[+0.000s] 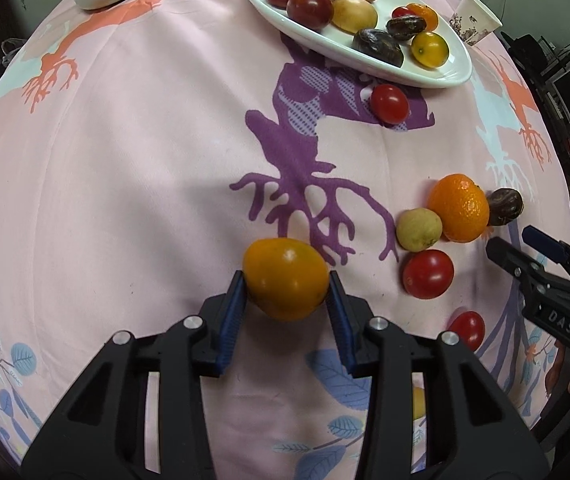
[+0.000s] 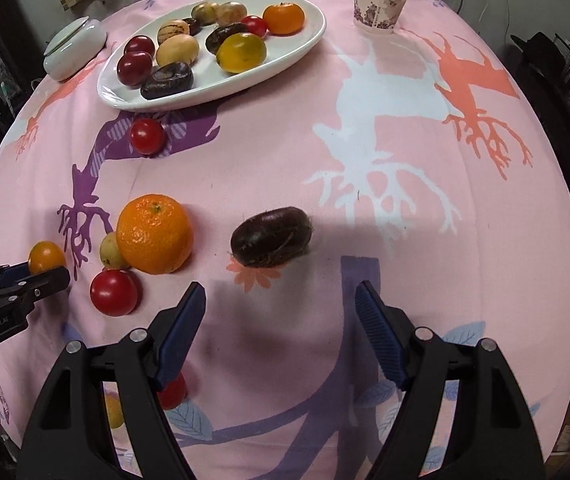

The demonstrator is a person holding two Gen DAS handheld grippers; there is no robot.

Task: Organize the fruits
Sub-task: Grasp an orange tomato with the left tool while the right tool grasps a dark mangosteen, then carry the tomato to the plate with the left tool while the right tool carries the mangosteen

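Note:
My left gripper (image 1: 287,280) is shut on a yellow-orange tomato (image 1: 285,278), held over the pink cloth; the same fruit shows in the right wrist view (image 2: 46,256). My right gripper (image 2: 281,294) is open and empty, just short of a dark purple fruit (image 2: 271,236). A white oval plate (image 2: 285,50) at the back holds several fruits. Loose on the cloth are a large orange (image 2: 153,234), a pale green fruit (image 2: 109,251), a red tomato (image 2: 113,292) and another red tomato (image 2: 147,136) near the plate.
A paper cup (image 2: 381,0) stands at the back right and a white lidded dish (image 2: 75,46) at the back left. A small red tomato (image 2: 173,394) and a yellow fruit (image 2: 113,412) lie under my right gripper's left finger.

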